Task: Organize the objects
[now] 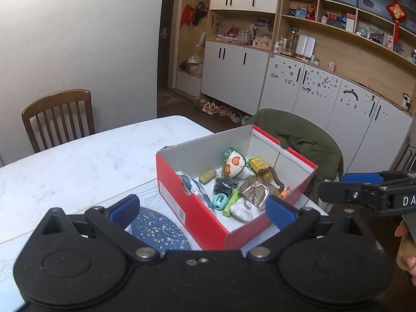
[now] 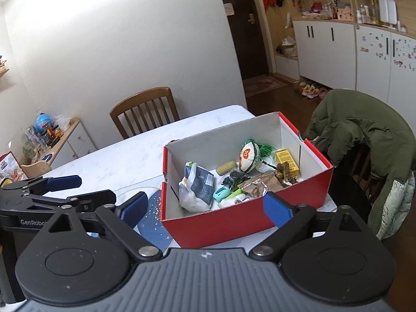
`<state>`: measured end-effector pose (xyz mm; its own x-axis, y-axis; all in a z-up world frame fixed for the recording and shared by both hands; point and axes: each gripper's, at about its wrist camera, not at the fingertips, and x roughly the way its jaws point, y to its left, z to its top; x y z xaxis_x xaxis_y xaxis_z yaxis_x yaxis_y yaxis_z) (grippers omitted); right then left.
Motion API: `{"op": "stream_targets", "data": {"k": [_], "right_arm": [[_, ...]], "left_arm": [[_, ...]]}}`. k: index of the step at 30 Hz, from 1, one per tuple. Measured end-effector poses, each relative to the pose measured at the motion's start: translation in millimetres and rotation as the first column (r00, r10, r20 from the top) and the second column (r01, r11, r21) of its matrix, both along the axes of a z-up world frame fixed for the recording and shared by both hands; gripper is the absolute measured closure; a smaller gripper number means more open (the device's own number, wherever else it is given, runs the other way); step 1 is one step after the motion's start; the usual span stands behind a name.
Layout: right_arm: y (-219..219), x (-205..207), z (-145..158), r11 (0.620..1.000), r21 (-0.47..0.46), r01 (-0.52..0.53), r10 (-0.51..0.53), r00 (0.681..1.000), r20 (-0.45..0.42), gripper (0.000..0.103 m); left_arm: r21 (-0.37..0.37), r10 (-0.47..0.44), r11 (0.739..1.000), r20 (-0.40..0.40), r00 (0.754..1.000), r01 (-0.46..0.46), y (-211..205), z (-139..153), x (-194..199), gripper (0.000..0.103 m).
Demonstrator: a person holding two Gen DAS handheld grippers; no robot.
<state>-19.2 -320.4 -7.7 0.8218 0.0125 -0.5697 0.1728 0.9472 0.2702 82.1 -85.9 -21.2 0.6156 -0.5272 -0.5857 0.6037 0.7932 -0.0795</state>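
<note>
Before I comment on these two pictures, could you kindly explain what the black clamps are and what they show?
Each black clamp is a hand-held gripper with two blue-tipped fingers; a person holds one in each hand, and a camera on each looks forward along its fingers. One picture is from the left gripper, the other from the right gripper. Both are open and hold nothing. Each also shows in the other's view, at the edge. Ahead on the white table stands a red box, open on top and full of small things, such as a yellow carton and a teal gadget. A green coat hangs over a chair behind.
</note>
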Motion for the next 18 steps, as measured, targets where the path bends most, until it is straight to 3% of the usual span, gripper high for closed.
{"op": "stream_targets", "data": {"k": [8, 18], "right_arm": [[15, -14, 0, 1.0, -0.021, 0.023, -0.023, 0.999, 0.025, 0.001], [25, -19, -7, 0.998, -0.025, 0.059, -0.059, 0.998, -0.007, 0.001]], "left_arm": [[-0.005, -0.006, 1.0, -0.006, 1.0, 0.006, 11, 1, -7, 0.0], [0.007, 0.008, 1.0, -0.001, 1.0, -0.008, 19, -4, -11, 0.0]]}}
